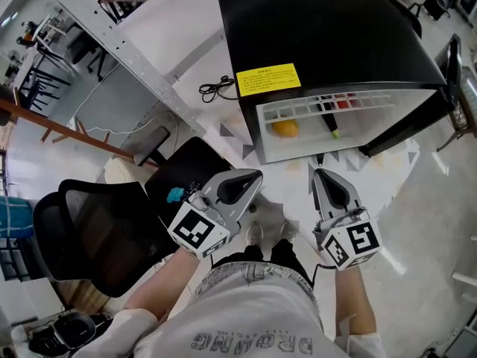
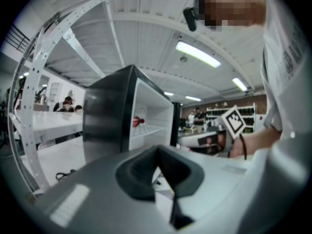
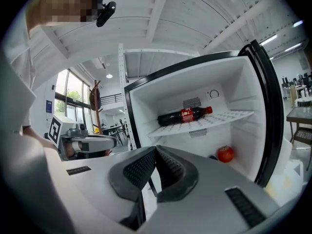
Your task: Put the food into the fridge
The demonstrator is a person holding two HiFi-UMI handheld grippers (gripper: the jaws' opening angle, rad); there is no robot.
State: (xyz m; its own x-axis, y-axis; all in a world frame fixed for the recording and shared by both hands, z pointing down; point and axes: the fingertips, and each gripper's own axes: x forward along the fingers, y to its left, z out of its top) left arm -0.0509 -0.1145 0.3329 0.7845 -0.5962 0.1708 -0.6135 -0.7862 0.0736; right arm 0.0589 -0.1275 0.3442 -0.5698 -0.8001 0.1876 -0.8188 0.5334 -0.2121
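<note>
Fridge [image 1: 320, 28] stands on the floor with its door [image 3: 265, 106] swung open at its right side. Person faces the opening, one claw in each hand, both just short of the fridge front.

Left claw [image 2: 157, 150]: pads closed tip to tip, nothing between them. Right claw [image 3: 156, 150]: pads also pressed together, nothing held. Neither touches the fridge.

Food, all placed relative to the fridge:
- cola bottle [image 3: 185, 116] lies on its side on the wire shelf [image 3: 229, 117], toward the back wall.
- red round fruit [image 3: 225, 153] sits on the fridge floor below the shelf, toward the door side. A small dark thing lies just beside it; I cannot tell what it is.
- orange-yellow round item [image 1: 285, 127] shows under the shelf at the fridge's left side in the head view.

No food visible outside the fridge in any view.

Judgement: loading looks finished or nearly so, since both claws are empty and the items rest inside. The step in hand seems to be the pause after a placement.

Next move, likely one of two. Closing the fridge calls for the right claw to reach round the door's outer edge and push it across the opening; closed pads suit a push. If more food remains out of view, a claw must first open.
</note>
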